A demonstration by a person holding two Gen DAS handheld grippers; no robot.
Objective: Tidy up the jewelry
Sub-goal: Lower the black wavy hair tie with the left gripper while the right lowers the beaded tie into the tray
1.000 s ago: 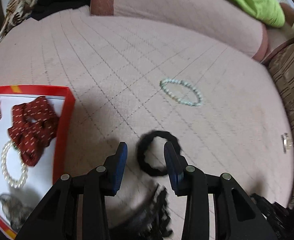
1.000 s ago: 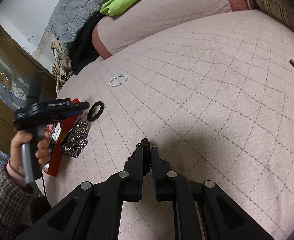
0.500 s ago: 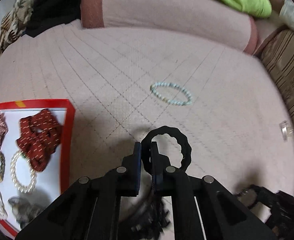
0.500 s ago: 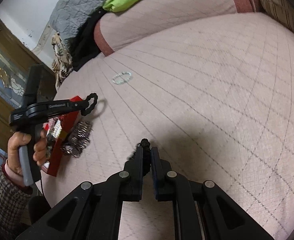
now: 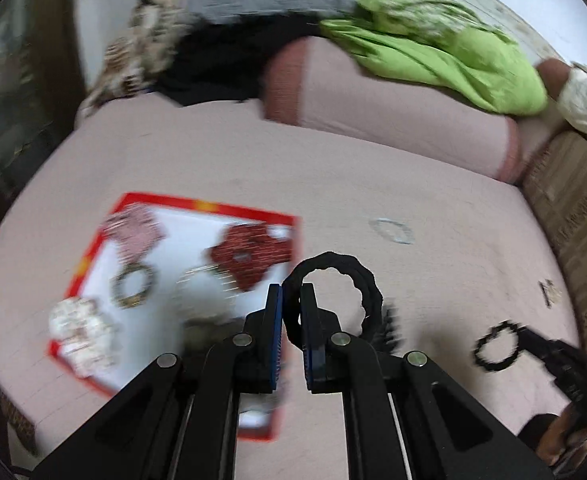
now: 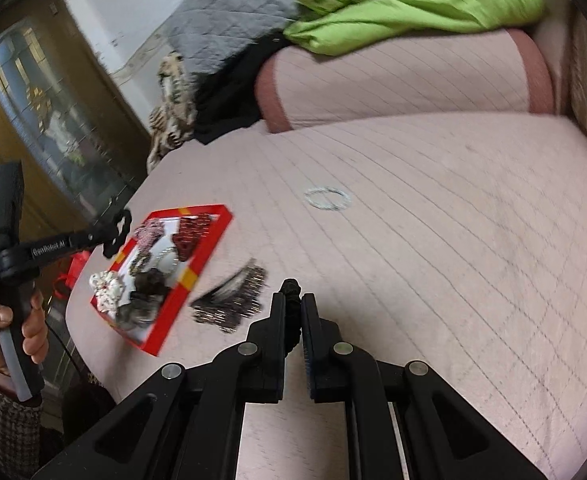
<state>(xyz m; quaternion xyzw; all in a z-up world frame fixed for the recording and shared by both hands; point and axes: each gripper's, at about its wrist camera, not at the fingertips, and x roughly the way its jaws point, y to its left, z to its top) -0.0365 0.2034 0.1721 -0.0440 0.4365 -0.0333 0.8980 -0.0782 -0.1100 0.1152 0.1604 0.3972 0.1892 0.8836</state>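
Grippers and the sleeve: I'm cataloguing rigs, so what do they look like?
The left gripper and right gripper look alike: black angular linkage arms with silver rivets and blue-edged finger pads. In the right wrist view, the left gripper has a black body with white lettering, a grey-fronted handle and a thin black cable below it. The sleeve is a dark houndstooth check.

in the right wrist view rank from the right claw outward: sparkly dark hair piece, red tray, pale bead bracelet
1. Sparkly dark hair piece: just left of the right claw.
2. Red tray: farther left, at the bed's edge.
3. Pale bead bracelet: beyond, mid-bed toward the pillows.
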